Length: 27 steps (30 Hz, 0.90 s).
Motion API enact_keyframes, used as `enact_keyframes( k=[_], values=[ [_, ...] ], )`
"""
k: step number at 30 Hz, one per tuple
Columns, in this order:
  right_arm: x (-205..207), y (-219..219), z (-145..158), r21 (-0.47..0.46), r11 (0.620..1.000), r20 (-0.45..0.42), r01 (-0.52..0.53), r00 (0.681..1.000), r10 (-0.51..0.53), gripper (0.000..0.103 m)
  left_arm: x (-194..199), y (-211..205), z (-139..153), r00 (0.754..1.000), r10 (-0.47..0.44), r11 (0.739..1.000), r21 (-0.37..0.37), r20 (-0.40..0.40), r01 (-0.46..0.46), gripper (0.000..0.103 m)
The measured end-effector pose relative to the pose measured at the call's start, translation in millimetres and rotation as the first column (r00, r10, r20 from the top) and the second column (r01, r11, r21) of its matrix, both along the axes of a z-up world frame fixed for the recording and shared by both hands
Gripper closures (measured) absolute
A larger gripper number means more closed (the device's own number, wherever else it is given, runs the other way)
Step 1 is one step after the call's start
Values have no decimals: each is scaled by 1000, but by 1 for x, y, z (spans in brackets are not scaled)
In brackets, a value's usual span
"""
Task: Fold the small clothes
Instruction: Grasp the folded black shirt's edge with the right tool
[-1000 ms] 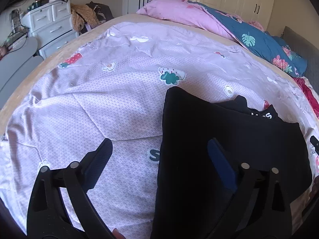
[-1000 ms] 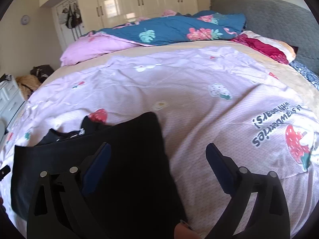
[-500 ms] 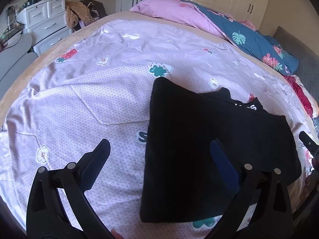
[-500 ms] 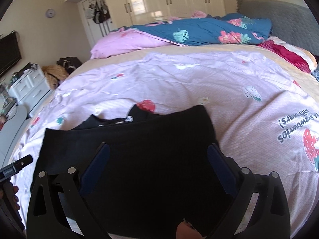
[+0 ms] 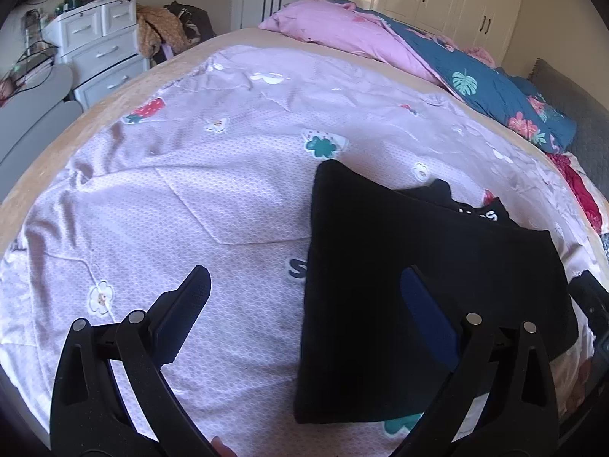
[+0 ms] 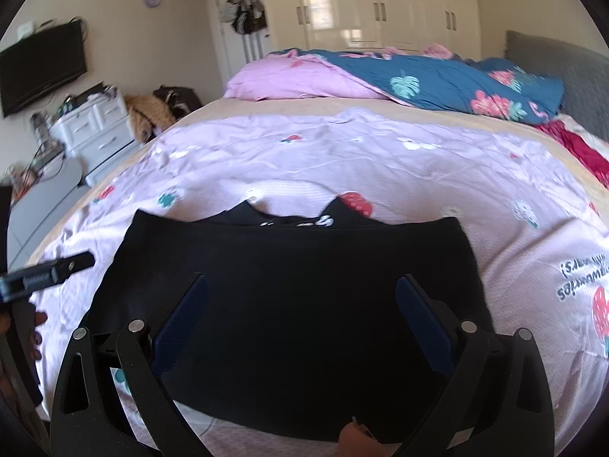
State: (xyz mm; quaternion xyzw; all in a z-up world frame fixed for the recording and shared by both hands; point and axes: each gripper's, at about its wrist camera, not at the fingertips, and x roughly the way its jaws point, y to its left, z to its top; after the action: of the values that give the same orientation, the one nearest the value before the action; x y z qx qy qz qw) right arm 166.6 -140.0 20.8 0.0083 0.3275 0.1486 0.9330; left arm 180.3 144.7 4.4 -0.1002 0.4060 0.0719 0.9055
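Across the near half of the bed lies a folded black cloth garment (image 6: 293, 304), flat on a pale lilac quilt cover printed with strawberries and flowers (image 5: 171, 198). Its near edge sits close to the bed's front edge, its far edge is straight, and a black collar part with white lettering (image 6: 300, 221) pokes out beyond that far edge. Over it hangs the right gripper (image 6: 302, 304), its blue-padded fingers (image 6: 422, 323) spread wide and holding nothing. Hovering at the garment's left edge is the left gripper (image 5: 304, 297), likewise spread wide and empty: one finger shows over bare quilt, the other over the black cloth. Left of the garment the quilt runs open and unoccupied to the tan strip of bed edge (image 5: 125, 95); beyond the collar it stays open as far as a rumpled pink and teal floral duvet (image 6: 418, 80) heaped along the far side. Off the bed's left side stands a white drawer unit (image 5: 102, 45), well apart from the garment. Cream wardrobe doors (image 6: 380, 7) line the far wall.
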Motion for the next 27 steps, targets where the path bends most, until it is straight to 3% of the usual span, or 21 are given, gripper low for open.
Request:
enact_keyframes(
  k=[13, 20, 27],
  values=[
    [-26, 75, -16, -156, 969, 17, -194, 980, 199, 5, 9, 27, -10, 996, 85, 996, 38, -25, -84, 9],
    [-46, 116, -32, -284, 914, 28, -290, 950, 310, 5, 14, 36, -14, 993, 115, 993, 30, -29, -114, 9],
    [-55, 147, -52, -338, 876, -11, -345, 932, 363, 5, 20, 39, -17, 992, 127, 992, 32, -29, -126, 9]
  ],
)
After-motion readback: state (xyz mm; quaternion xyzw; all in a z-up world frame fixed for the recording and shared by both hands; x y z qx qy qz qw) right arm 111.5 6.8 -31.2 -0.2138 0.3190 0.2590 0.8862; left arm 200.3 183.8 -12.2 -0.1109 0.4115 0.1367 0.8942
